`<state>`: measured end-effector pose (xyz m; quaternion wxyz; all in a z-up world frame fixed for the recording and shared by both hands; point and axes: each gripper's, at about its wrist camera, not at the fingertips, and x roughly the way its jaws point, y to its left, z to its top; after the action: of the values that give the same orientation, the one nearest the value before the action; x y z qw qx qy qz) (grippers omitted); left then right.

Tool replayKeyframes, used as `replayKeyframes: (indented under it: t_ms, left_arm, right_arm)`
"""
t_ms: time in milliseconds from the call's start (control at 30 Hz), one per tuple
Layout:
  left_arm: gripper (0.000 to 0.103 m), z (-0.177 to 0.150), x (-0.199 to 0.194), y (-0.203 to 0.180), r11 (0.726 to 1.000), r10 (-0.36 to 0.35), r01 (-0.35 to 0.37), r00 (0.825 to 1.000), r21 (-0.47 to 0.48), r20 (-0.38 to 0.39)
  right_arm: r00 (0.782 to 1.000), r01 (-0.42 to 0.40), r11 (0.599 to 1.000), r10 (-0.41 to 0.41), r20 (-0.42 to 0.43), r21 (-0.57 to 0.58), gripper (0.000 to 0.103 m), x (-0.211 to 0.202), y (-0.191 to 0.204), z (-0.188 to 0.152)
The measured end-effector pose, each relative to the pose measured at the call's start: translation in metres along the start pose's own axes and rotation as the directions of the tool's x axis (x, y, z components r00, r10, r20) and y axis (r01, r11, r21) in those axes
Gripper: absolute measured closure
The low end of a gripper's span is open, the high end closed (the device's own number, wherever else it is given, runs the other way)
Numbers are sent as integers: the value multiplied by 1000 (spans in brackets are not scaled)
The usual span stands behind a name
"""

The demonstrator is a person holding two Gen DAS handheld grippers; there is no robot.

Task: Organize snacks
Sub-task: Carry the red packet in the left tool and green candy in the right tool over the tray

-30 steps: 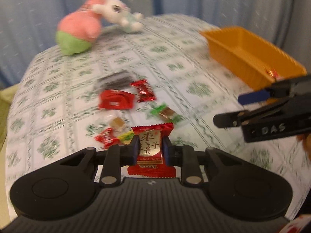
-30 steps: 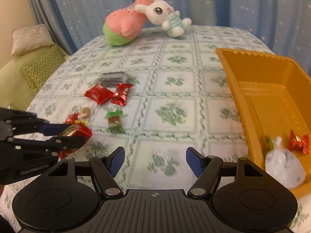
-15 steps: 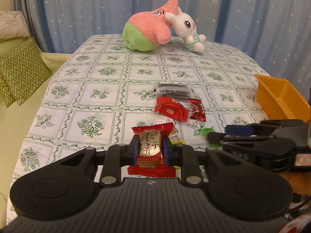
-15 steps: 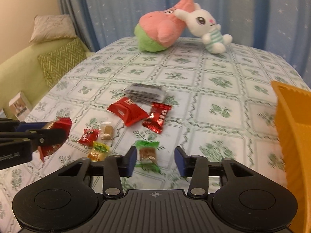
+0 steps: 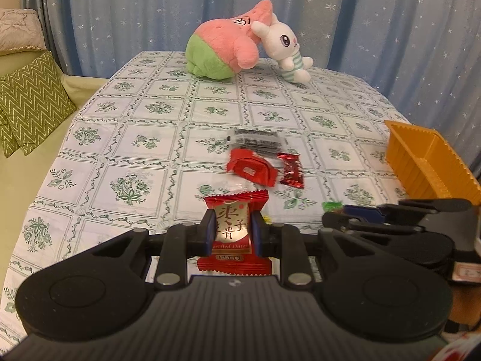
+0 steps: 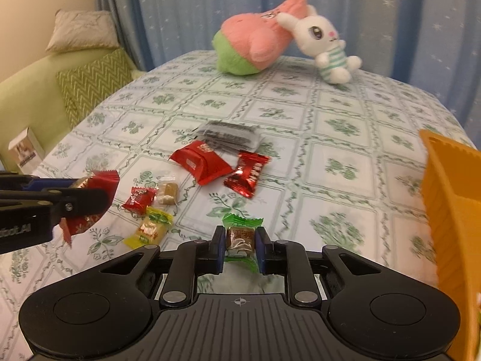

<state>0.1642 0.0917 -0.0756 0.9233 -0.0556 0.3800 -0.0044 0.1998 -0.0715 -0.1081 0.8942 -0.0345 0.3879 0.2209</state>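
Left wrist view: left gripper (image 5: 231, 234) has its jaws drawn in narrow on a red date candy (image 5: 234, 231), gripped across the middle of the pack, crimped ends sticking out above and below. Looks light, with a crinkly, slick foil wrapper over a firmer centre, so mid-body is the right place to pinch (ends would just fold). It is held up off the tablecloth (image 5: 144, 162). The orange tray (image 5: 421, 162) sits at the right edge of the table, well apart. Red pouch (image 5: 252, 171), small red candy (image 5: 291, 170) and a dark packet (image 5: 255, 140) lie loose beyond.

Right wrist view: right gripper (image 6: 240, 248) jaws are narrow on a green-wrapped candy (image 6: 240, 236), pads (image 6: 219, 248) pressing the brown block, green twist ends free. Probably light and soft-wrapped; whether it is lifted or resting on the cloth, cannot tell. Yellow candy (image 6: 151, 229), tan candy (image 6: 167, 193) and another small red one (image 6: 139, 200) wait on the cloth, left. Tray rim is at right.
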Motion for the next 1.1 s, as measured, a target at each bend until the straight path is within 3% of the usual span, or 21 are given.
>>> replayKeyframes:
  t_ms: [600,1100]
  left_arm:
    - [81,-16,-68,-69,997,-72,72,997,20,14]
    - [81,-19,-103,-129,987,-146,144,989,68,14]
  right_arm:
    - [994,110,982,-109,-12,153,82,-119,-41,-42]
    - [981,176,959,-190,42,223,82,-194,-78,-63]
